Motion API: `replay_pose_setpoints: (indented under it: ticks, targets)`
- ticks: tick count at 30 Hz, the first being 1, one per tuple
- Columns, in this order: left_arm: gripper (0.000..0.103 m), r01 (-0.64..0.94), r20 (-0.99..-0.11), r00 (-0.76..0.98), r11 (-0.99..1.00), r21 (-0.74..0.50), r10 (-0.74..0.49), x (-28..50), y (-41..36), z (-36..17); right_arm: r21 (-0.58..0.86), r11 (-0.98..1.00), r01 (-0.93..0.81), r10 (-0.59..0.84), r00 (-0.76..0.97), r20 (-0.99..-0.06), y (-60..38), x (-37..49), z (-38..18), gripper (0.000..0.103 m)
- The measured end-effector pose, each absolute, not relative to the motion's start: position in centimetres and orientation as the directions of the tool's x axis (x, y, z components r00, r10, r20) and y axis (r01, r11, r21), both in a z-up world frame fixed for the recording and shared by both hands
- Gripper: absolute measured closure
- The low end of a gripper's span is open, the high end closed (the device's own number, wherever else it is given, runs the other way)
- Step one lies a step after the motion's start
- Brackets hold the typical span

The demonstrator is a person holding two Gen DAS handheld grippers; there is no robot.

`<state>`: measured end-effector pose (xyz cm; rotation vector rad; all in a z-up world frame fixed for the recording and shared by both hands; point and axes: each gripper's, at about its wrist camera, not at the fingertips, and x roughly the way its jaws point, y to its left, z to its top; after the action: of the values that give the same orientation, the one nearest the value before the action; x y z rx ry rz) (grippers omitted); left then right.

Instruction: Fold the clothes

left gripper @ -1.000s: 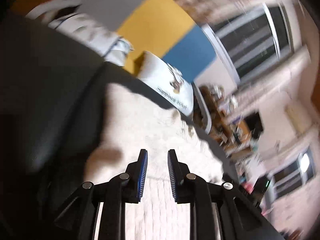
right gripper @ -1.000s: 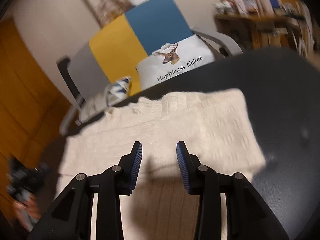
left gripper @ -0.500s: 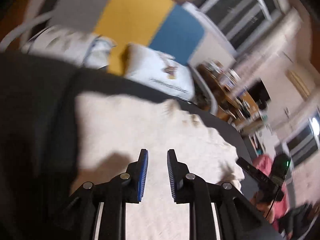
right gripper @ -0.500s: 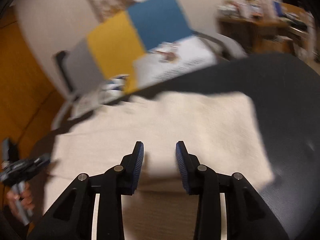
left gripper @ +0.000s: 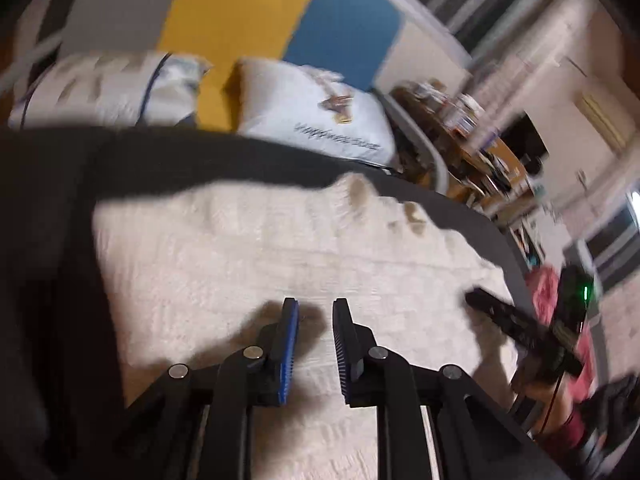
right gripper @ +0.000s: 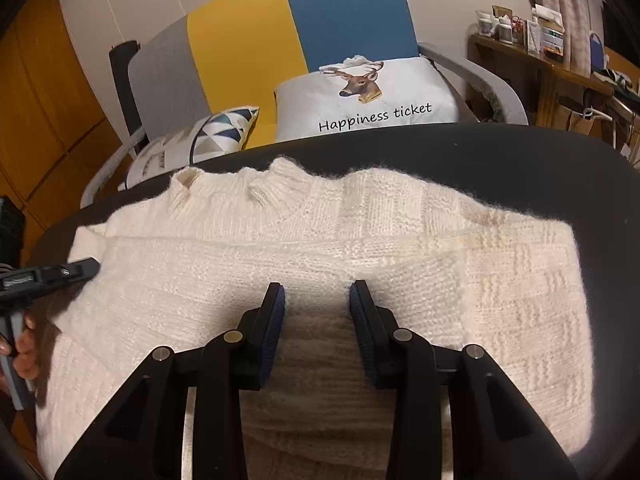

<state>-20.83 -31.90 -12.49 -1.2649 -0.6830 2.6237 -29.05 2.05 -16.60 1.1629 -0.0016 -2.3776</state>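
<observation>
A cream knitted sweater [right gripper: 328, 240] lies flat on a dark round table [right gripper: 520, 160], its ribbed collar [right gripper: 280, 184] toward the far edge and both sides folded inward over the body. The right gripper [right gripper: 317, 300] hangs above the middle of the sweater, jaws parted with nothing between them. The left gripper [left gripper: 316, 320] hovers over the sweater's left part in a blurred view; its jaws have just been closing a little, yet a gap shows between the blue pads [left gripper: 289, 344] and no knit is caught there. Beyond the table stands a grey, yellow and blue armchair [right gripper: 280, 28] holding a deer-print cushion [right gripper: 368, 100] reading "Happiness ticket" and a triangle-patterned cushion [right gripper: 200, 136].
</observation>
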Motion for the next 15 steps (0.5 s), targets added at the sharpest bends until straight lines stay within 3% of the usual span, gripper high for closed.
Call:
replay_pose_setpoints:
  ticks: [2, 5, 8, 11, 15]
  targets:
    - [0.085, -0.001, -0.685, -0.641, -0.893, -0.451, 0.347, -21.2, -31.4, -11.6, 0.207, -0.863, 0.461, -0.447, -0.507, -0.737, 0.6, -29.0, -15.6, 0.064]
    - [0.085, 0.011, -0.741, -0.620, -0.941, -0.338, 0.259, -22.9, -30.7, -11.7, 0.239, -0.793, 0.561, -0.542, -0.469, -0.698, -2.8, -28.7, -13.8, 0.063]
    - [0.087, 0.127, -0.789, -0.577, -0.931, -0.342, 0.211, -24.0, -32.4, -14.4, 0.191, -0.759, 0.622, -0.539, -0.436, -0.721, -6.8, -28.8, -14.1, 0.063]
    - [0.090, 0.152, -0.731, -0.611, -0.861, -0.485, 0.304, -22.7, -34.5, -15.0, 0.110, -0.778, 0.619, -0.473, -0.461, -0.751, -8.5, -29.0, -17.1, 0.063]
    - [0.087, 0.173, -0.669, -0.677, -0.816, -0.551, 0.308, -19.7, -37.8, -13.6, 0.174, -0.780, 0.601, -0.511, -0.450, -0.732, -6.8, -28.8, -17.1, 0.064]
